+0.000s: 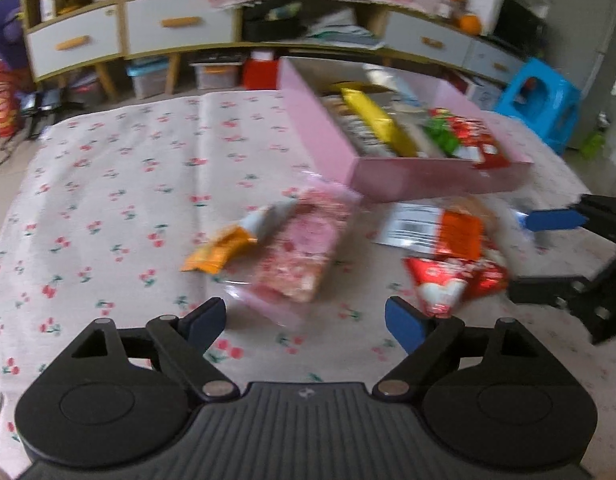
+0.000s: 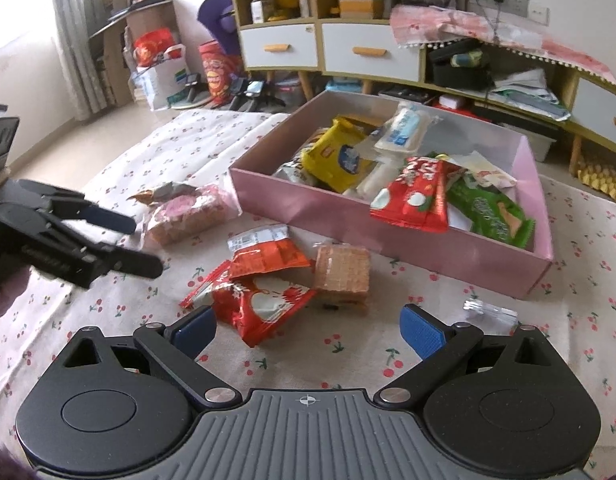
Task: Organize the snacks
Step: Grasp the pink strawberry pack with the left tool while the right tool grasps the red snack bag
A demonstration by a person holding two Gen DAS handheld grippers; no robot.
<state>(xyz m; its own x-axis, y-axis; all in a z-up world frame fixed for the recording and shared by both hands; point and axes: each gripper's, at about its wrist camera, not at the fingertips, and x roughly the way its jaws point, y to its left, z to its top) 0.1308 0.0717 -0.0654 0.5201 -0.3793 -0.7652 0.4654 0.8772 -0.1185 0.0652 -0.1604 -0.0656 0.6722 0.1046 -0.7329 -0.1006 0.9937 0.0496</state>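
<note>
Two grippers are hovering over the cherry-print counter, both with jaws standing wide and gripping nothing: the left gripper near a pink wafer pack, the right gripper near a red snack bag. Several snacks are lying loose just beside the pink box, which is already holding others.

We hold the left gripper and right gripper angled downward, blue-padded fingers spread, apparently gripping nothing.
</note>
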